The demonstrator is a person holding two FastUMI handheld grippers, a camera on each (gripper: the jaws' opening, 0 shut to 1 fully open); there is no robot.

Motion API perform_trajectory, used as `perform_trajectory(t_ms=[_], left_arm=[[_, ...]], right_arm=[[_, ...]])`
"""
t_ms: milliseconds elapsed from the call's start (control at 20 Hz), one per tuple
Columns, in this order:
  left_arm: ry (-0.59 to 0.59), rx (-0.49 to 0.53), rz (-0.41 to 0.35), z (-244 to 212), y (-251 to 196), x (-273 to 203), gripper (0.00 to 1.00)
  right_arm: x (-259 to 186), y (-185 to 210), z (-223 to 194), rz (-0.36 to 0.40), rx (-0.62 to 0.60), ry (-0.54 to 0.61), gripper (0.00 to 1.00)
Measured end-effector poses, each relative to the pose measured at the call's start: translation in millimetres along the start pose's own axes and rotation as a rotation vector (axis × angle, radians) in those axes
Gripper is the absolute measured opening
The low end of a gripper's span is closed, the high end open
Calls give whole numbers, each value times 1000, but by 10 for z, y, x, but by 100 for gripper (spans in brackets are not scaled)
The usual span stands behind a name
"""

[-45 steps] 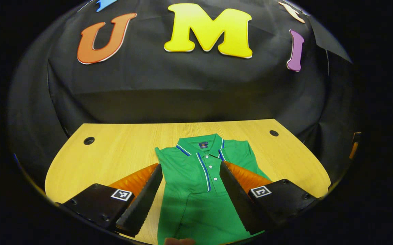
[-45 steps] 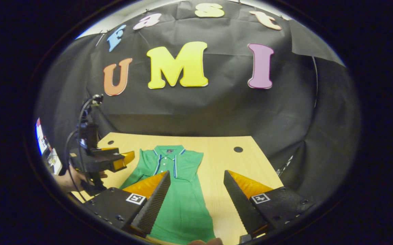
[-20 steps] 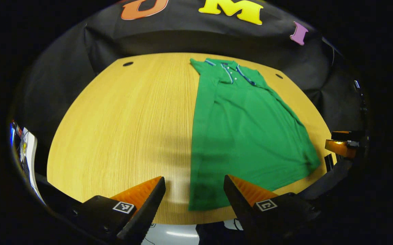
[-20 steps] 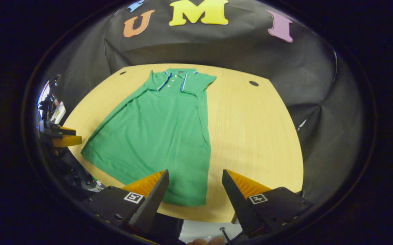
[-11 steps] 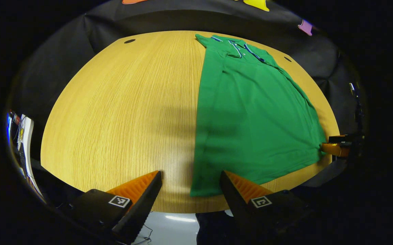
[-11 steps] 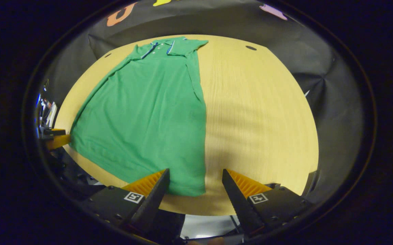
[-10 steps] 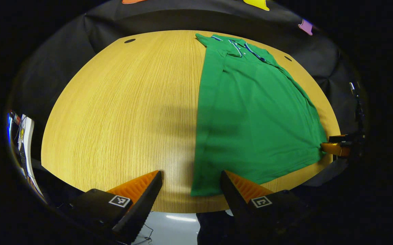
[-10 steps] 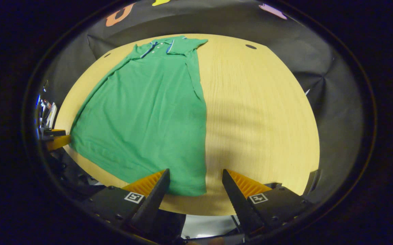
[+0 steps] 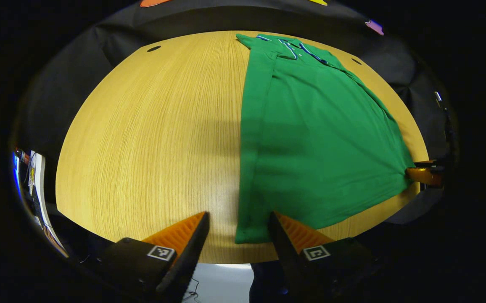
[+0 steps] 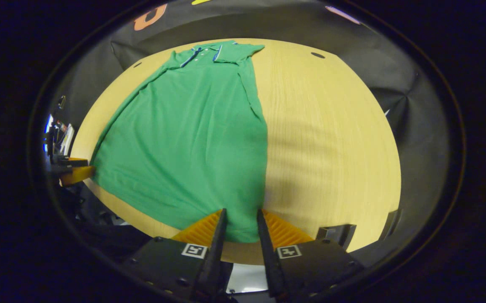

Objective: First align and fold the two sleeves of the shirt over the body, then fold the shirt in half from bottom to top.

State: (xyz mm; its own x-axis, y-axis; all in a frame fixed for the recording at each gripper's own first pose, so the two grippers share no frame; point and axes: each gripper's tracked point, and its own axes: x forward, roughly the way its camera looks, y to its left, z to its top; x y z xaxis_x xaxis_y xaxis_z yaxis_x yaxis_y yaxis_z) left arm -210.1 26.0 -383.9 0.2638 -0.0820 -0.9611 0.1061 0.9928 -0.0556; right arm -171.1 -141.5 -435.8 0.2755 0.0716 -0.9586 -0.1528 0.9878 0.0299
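Now the green shirt lies flat on the wooden table, collar at the far edge and hem along the near edge. Over the hem's left corner the left gripper is spread wide, that corner lying between its fingers. At the hem's right corner the right gripper has narrowed to a slim gap around the cloth; whether it pinches I cannot tell.

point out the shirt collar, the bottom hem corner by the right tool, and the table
shirt collar (image 10: 207,52), right gripper view, on the striped collar
bottom hem corner (image 10: 243,233), right gripper view, on the corner's fabric
table (image 9: 150,126), left gripper view, on bare wood
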Motion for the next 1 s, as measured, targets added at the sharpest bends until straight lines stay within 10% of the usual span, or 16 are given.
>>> perform_trajectory(t_ms=[200,350,1000], left_arm=[[6,-6,-24,16,-48,12,58],[30,-26,-65,5,-132,-47,11],[-60,-33,-179,535,-189,-398,6]], right_arm=[[-4,72,-9,28,25,-6,5],[5,103,3,41,28,0,0],[-325,42,509,87,115,-107,0]])
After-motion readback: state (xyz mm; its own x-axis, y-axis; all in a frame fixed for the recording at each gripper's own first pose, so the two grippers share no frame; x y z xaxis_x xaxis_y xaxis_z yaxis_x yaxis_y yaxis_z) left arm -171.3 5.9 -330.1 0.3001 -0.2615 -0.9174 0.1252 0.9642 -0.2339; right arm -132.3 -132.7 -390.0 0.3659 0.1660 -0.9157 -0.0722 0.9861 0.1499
